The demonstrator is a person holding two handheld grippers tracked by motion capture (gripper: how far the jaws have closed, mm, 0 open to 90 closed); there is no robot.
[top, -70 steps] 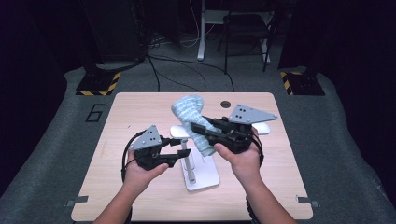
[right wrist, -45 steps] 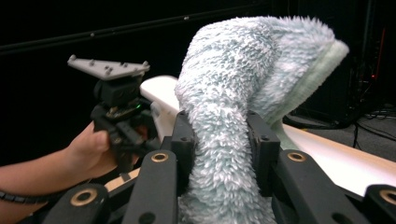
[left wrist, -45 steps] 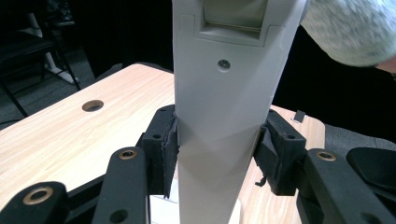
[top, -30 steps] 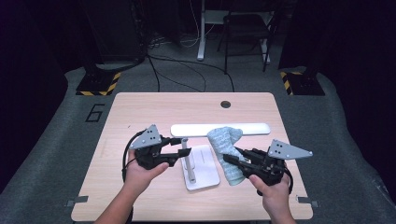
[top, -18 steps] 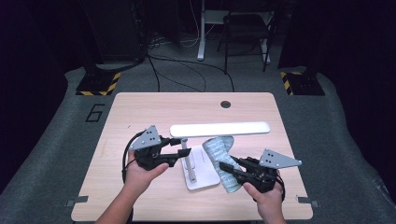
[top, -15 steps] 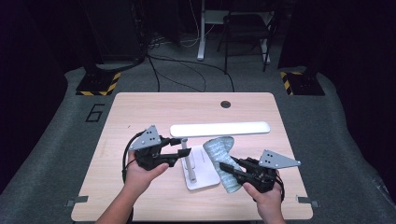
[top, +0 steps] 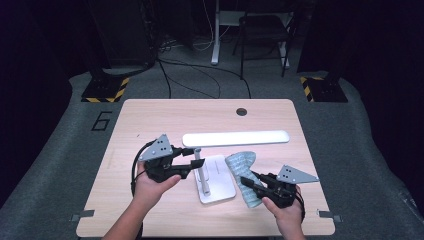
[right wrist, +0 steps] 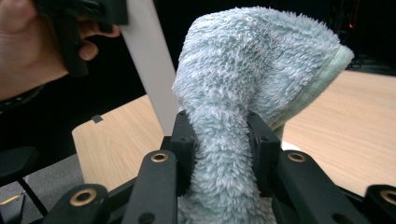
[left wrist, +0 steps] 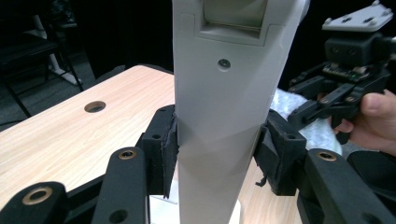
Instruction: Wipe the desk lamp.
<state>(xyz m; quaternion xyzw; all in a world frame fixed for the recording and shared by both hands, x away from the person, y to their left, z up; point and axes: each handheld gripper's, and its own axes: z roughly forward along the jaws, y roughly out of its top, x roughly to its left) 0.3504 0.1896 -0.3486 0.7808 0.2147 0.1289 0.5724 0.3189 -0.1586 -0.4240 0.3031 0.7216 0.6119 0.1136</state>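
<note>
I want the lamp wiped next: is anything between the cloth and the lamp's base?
Nothing visible. The cloth in the right hand-held gripper lies just beside the lamp base. The left hand-held gripper clamps the lamp's post higher up.

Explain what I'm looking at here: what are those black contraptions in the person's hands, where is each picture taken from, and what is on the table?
No robot arm here: a person holds a hand-operated gripper in each hand. The left gripper and right gripper each have two black fingers and carry a small camera.

The high view looks down from above the person's side of the wooden table. The other two pictures come from those cameras, looking along each gripper's own fingers.

On the table stands a white desk lamp with a long flat head, an upright post and a flat base. The left gripper is clamped on the lamp's post. The right gripper is closed on a fluffy pale blue-green cloth, held low beside the lamp's base.
</note>
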